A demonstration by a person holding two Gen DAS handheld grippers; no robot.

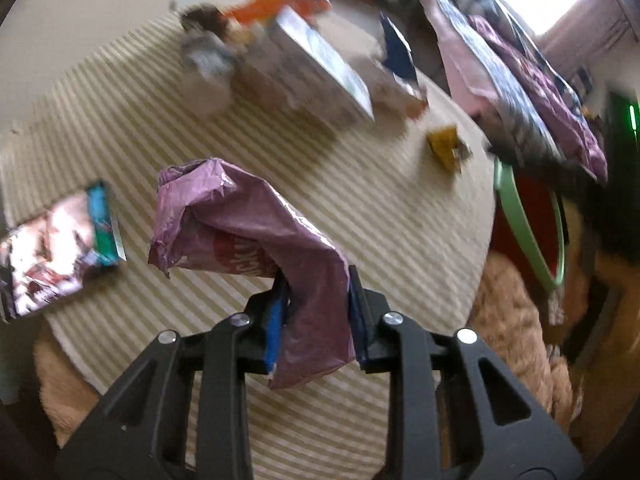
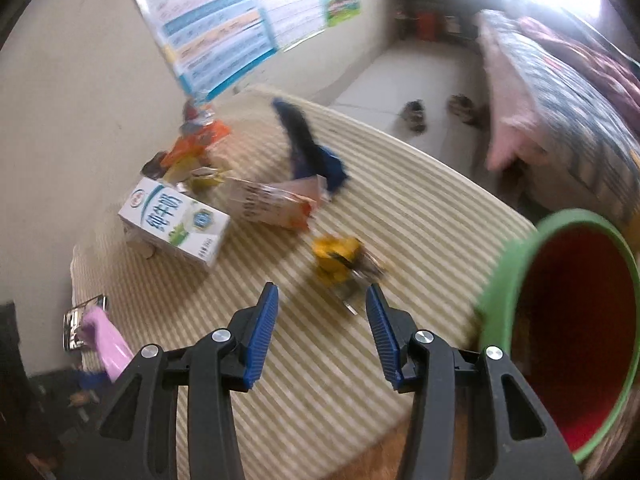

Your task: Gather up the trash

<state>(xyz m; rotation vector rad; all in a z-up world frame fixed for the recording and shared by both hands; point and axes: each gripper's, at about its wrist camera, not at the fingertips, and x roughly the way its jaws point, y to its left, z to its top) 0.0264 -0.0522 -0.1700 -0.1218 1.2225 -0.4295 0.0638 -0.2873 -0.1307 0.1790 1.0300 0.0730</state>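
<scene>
My left gripper [image 1: 316,300] is shut on a crumpled pink-purple snack bag [image 1: 248,232], which hangs lifted above the striped round table [image 1: 360,220]. My right gripper [image 2: 322,300] stands open over the table with nothing between its blue pads [image 2: 262,332]; a yellow wrapper [image 2: 336,258] lies just beyond its fingertips. A white milk carton [image 2: 176,222], an orange-and-white carton [image 2: 272,204], a dark blue wrapper [image 2: 308,148] and orange wrappers [image 2: 196,144] lie farther back. The green-rimmed bin [image 2: 516,264] with a red inside stands at the table's right edge.
A flat printed packet [image 1: 60,248] lies at the table's left edge. A bed with patterned covers [image 2: 560,112] stands to the right, with shoes [image 2: 414,114] on the floor beyond. Posters [image 2: 216,28] hang on the wall behind the table. A tan furry rug [image 1: 520,340] lies under the table.
</scene>
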